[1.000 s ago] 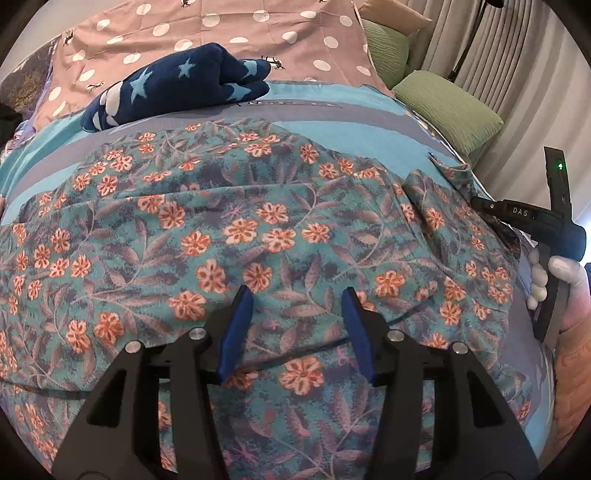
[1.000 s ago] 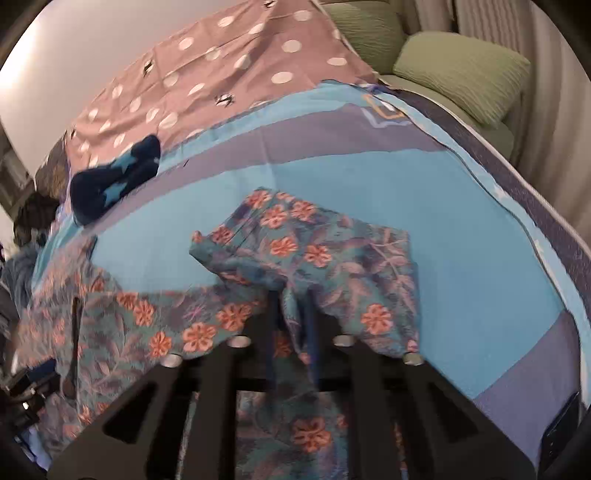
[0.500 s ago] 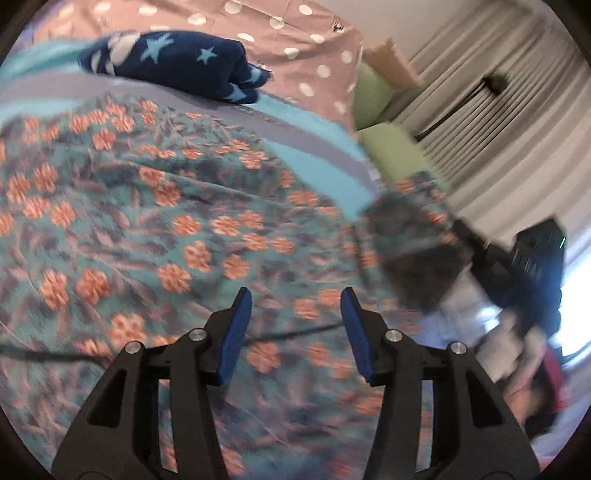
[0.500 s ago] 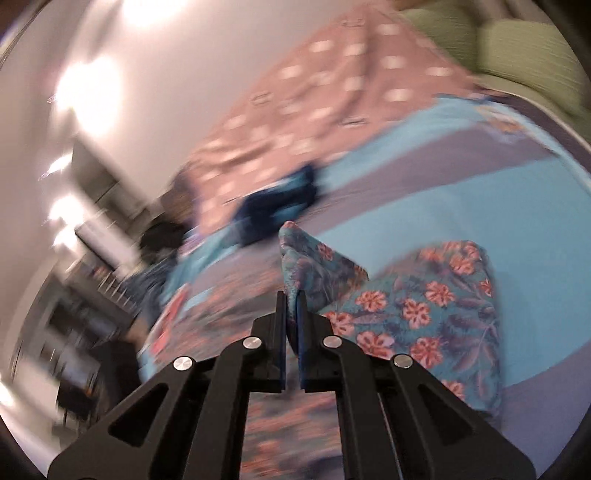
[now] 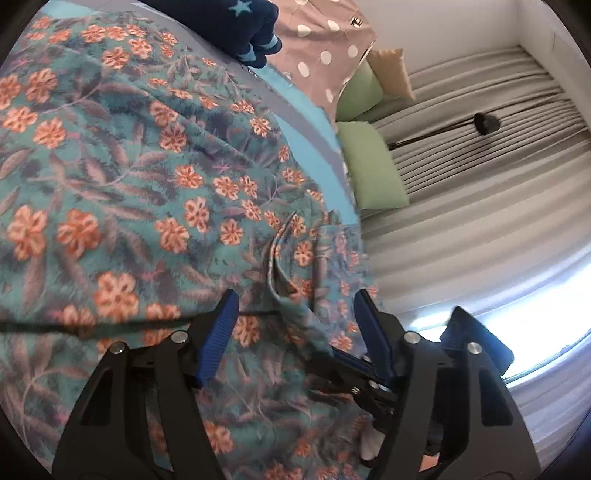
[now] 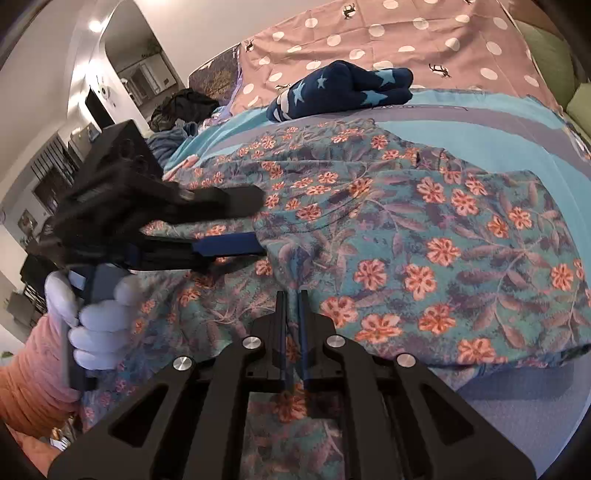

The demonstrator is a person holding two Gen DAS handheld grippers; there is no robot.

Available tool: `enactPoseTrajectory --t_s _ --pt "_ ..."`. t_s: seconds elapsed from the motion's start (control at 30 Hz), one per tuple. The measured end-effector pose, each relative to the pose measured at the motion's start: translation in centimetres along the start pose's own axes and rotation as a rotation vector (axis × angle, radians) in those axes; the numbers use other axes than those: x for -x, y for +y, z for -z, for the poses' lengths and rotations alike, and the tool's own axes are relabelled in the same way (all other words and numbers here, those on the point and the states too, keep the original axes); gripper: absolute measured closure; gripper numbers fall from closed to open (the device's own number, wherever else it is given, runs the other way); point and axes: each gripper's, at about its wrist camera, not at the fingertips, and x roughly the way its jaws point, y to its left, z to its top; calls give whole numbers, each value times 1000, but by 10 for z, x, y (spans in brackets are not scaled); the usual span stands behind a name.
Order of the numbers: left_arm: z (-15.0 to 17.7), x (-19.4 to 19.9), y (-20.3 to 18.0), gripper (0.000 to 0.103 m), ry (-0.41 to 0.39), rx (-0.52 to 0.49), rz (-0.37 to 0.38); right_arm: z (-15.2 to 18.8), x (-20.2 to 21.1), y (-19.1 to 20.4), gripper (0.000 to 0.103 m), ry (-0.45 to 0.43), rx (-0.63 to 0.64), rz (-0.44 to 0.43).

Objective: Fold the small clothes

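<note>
Left gripper: jaws apart, just been opening, floral cloth loose between them; gloved left hand grips its handle. Right gripper: jaws pinched on a cloth fold.

Floral garment soft matt cloth; tongs matt black plastic, shiny metal rivets.

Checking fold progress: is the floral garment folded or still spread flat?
Partly folded: floral garment has one side doubled over, pinched in the right gripper.

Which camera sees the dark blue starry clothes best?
The right wrist view: the starry clothes lie whole, folded on the bed. The left wrist view catches only one corner at its top edge.
</note>
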Motion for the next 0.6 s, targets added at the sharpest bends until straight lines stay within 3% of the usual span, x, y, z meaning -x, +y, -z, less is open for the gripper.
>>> enactPoseTrajectory --t_s 0.1,0.13,0.17,0.27,0.37,0.4,0.5,0.6 --pt "-9 -12 -8 62 12 -21 -44 7 2 2 95 1 7 6" --pt "-12 -20 -10 82 31 -27 -53 9 3 3 95 3 5 8" --pt "-15 -25 -12 95 36 -32 -62 10 2 2 95 2 -1 8" --pt "-19 -25 -29 96 0 -100 -92 11 15 -3 93 -19 -20 10" --pt "-23 5 -58 96 -96 -197 -65 11 39 -10 75 -98 -42 26" --pt "-25 19 -67 96 -137 -226 -68 10 49 -13 69 -129 -52 40" --pt "-34 81 -85 96 -311 -319 -140 8 75 -20 67 -198 -67 98" --pt "-40 133 -81 96 -429 -346 -208 9 78 -24 62 -194 -61 201"
